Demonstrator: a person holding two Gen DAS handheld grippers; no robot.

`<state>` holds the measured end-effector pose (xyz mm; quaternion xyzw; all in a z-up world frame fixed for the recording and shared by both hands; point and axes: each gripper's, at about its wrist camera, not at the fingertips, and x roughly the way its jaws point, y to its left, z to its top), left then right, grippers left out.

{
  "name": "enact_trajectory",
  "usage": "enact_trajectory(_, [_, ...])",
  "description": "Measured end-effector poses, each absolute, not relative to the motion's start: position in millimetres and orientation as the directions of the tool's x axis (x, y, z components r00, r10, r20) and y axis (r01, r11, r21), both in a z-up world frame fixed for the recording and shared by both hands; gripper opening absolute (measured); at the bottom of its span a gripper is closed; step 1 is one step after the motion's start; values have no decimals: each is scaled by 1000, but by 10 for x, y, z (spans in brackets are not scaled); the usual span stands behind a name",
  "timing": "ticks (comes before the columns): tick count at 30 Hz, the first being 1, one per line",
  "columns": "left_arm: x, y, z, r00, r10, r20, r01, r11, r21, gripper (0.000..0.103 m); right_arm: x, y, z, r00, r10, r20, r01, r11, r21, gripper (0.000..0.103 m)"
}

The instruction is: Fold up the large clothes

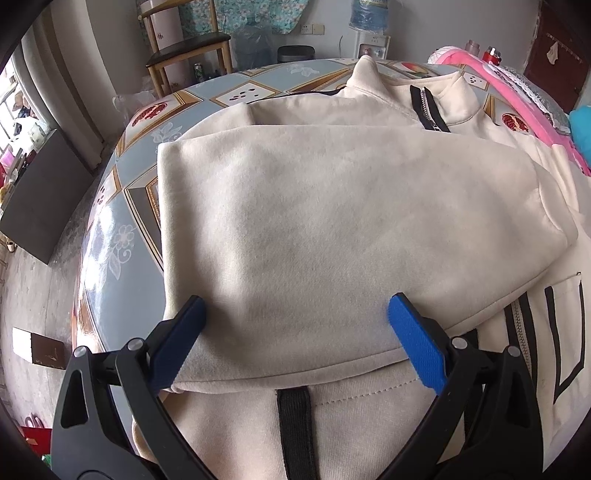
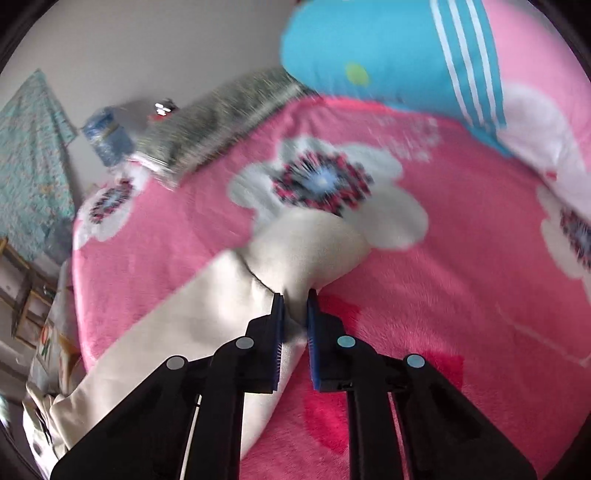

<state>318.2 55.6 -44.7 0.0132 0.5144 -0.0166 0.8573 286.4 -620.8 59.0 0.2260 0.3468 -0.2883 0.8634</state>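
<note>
A cream zip-up jacket (image 1: 332,206) lies spread on the patterned table (image 1: 122,229), collar and black zipper (image 1: 428,110) at the far side. One sleeve is folded across its body. My left gripper (image 1: 295,301) hovers just above that folded sleeve near the hem, jaws wide open and nothing between the blue pads (image 1: 413,339). In the right wrist view the other cream sleeve (image 2: 310,251) stretches over a pink flowered blanket (image 2: 461,295). My right gripper (image 2: 295,295) is shut on this sleeve just behind the cuff, with fabric pinched between its pads.
A blue striped pillow (image 2: 388,59) and a grey quilted bundle (image 2: 221,118) lie on the blanket's far side. Behind the table stand a wooden chair (image 1: 188,51), a water jug (image 1: 255,44) and a dispenser (image 1: 369,33). The table's left edge drops to the floor.
</note>
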Motion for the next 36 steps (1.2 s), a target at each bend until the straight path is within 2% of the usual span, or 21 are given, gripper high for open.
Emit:
enact_trajectory(3, [3185,551,-450,468,-13,-884,40,999,7,96,2863,-5863,1001,676,-328,-660,572,798,190,12])
enact_trajectory(8, [3197,545,-452,460,-13,-888,40,999,6,96,2931,-5152,1635,805,-223,-550,393,895,211,12])
enact_trajectory(14, [3217,548,-450,449,-13,-893,38,999,5,96,3070,-4162,2139,887,14,-462,124,956,266,11])
enact_trajectory(18, [3206,550,-452,454,-15,-891,40,999,4,96,3231,-3556,2188,864,218,-454,-52,935,351,11])
enact_trajectory(23, [3231,554,-448,437,-16,-899,39,999,1,96,3391,-2766,1888,804,313,-505,-163,934,318,10])
enact_trajectory(29, [3229,564,-446,442,-25,-897,47,999,-4,96,3498,-1918,928,653,341,-677,-217,940,263,10])
enact_trajectory(33, [3172,626,-416,477,-58,-877,34,998,-47,96,3473,-1542,183,513,363,-778,-240,931,276,10])
enact_trajectory(36, [3099,688,-328,504,-81,-860,16,996,-85,96,3437,-1402,-125,416,392,-821,-245,917,314,14])
